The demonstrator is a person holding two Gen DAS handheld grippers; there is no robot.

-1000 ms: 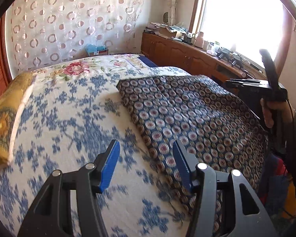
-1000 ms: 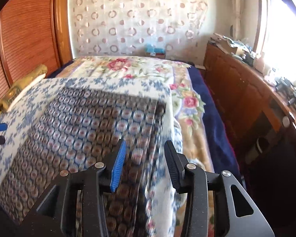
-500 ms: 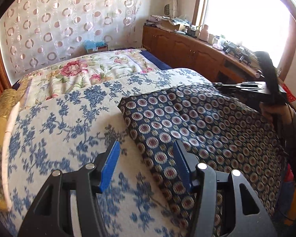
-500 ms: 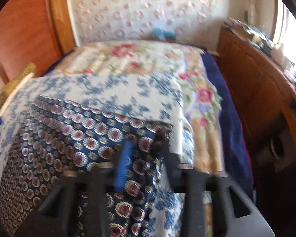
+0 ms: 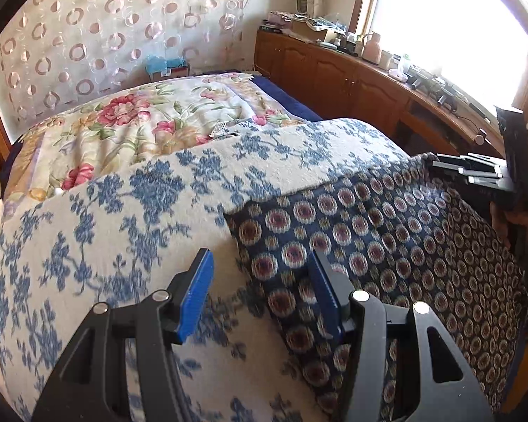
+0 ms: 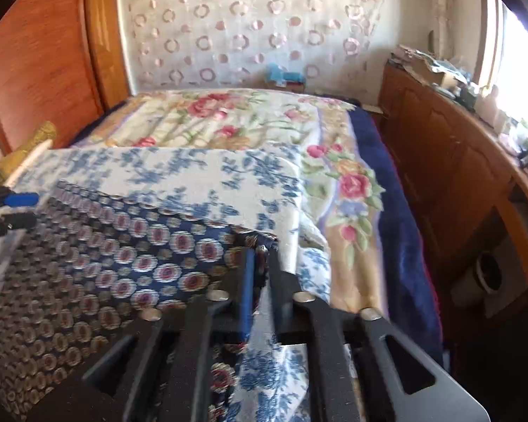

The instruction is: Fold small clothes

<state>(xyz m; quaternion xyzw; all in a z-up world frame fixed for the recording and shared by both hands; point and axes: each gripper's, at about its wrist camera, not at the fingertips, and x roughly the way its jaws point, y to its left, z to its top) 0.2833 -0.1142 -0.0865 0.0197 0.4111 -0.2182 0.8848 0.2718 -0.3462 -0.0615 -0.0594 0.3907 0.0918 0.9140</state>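
A navy garment with round medallions (image 5: pixel 387 246) (image 6: pixel 105 263) lies flat on a white blanket with blue flowers (image 5: pixel 123 228). My left gripper (image 5: pixel 260 288) is open and straddles the garment's left edge near its far corner, one finger over the cloth and one over the blanket, nothing pinched. It shows at the left edge of the right wrist view as the left gripper (image 6: pixel 14 207). My right gripper (image 6: pixel 260 256) (image 5: pixel 440 170) is at the garment's far right corner. Its jaws are opening, though the pads stand close together with the corner's cloth between them.
Beyond the blanket lies a rose-patterned quilt (image 5: pixel 140 123) with a dark blue border (image 6: pixel 397 211). A wooden cabinet (image 5: pixel 352 81) with clutter runs along the right under a bright window. A yellow pillow (image 6: pixel 35 140) lies at the left. A hand (image 5: pixel 510 221) holds the right gripper.
My left gripper moved forward along the garment's left edge toward its far corner. My right gripper moved down to the far right corner and its fingers came together on the cloth.
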